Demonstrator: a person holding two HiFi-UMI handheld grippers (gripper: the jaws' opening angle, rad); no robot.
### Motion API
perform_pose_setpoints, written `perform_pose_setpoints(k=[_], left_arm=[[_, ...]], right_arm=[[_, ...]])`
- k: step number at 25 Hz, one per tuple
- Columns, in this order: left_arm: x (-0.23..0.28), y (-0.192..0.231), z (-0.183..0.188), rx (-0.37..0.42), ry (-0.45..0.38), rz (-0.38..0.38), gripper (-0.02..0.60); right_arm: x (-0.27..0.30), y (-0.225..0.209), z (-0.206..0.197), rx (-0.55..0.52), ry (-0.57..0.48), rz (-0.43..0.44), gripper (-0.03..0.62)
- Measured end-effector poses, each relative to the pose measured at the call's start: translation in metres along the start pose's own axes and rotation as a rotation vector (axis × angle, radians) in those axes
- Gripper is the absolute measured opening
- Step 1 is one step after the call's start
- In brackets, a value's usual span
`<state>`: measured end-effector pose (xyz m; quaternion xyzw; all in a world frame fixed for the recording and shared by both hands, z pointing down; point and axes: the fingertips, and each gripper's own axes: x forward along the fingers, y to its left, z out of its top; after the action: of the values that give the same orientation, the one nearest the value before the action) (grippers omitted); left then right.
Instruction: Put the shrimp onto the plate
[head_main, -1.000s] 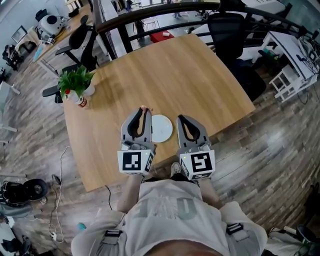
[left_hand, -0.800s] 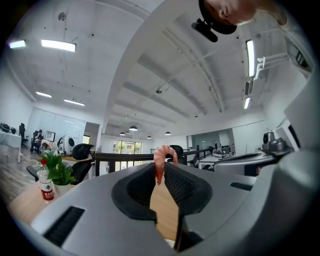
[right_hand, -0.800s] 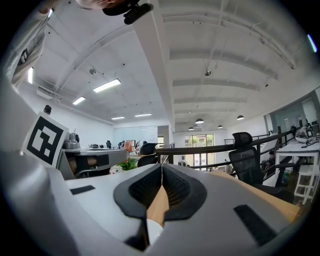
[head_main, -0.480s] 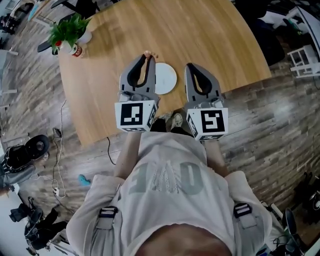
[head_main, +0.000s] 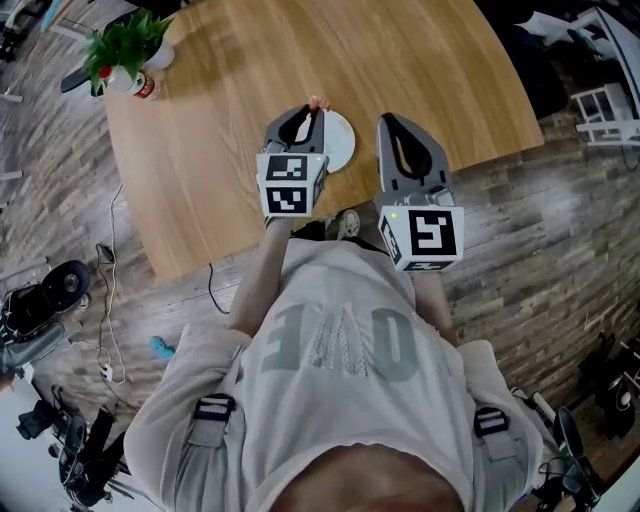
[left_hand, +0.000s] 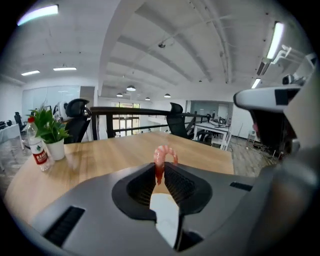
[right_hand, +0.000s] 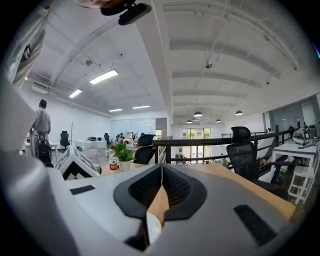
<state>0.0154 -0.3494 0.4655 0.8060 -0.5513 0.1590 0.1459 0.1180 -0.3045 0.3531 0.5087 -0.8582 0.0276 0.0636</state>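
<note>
**Shrimp held at left jaw tips; plate sits below and just behind them**

Left gripper (left_hand: 161, 169): jaws clenched on the shrimp (left_hand: 162, 156). The pinch is on one end. The curled body arches up and forward past the jaw tips, so its long axis runs roughly along the jaws.

Right gripper (right_hand: 161, 168): jaws pressed together with nothing between them. It is held off to the right of the plate (head_main: 341, 141) and is not involved.

Key relation: in the head view the shrimp shows at the tips of the left gripper, near the plate's far rim. In the left gripper view the white of the plate shows through the gap behind the jaw tips, so it lies beneath the gripper body, not ahead of it.

Judgement: the drop point is down, slightly back toward the holder, and a touch to the right of the tips. The left gripper is nearer. Height above the table (head_main: 230, 110) cannot be told.
</note>
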Motion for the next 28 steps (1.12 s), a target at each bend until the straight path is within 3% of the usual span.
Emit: perform_pose_setpoints(k=[6,9,18,28], left_arm=[[0.037,0.003,-0.075,-0.029,0.282,-0.075,0.061],[0.040,0.005,-0.096,-0.024,0.357,-0.079,0.061],[0.055,0.006,-0.128,0.016,0.502,-0.079,0.061],[0.059,0.006,-0.133,-0.005,0.506,-0.089,0.061]], right_arm=[[0.000,0.002,-0.012,-0.012,0.051,-0.042,0.020],[0.001,0.006,-0.016,-0.038,0.078,-0.031,0.021],[-0.007,-0.004,-0.021,-0.091,0.117,-0.055,0.021],[-0.014,-0.010,-0.029,-0.076,0.134,-0.106,0.021]])
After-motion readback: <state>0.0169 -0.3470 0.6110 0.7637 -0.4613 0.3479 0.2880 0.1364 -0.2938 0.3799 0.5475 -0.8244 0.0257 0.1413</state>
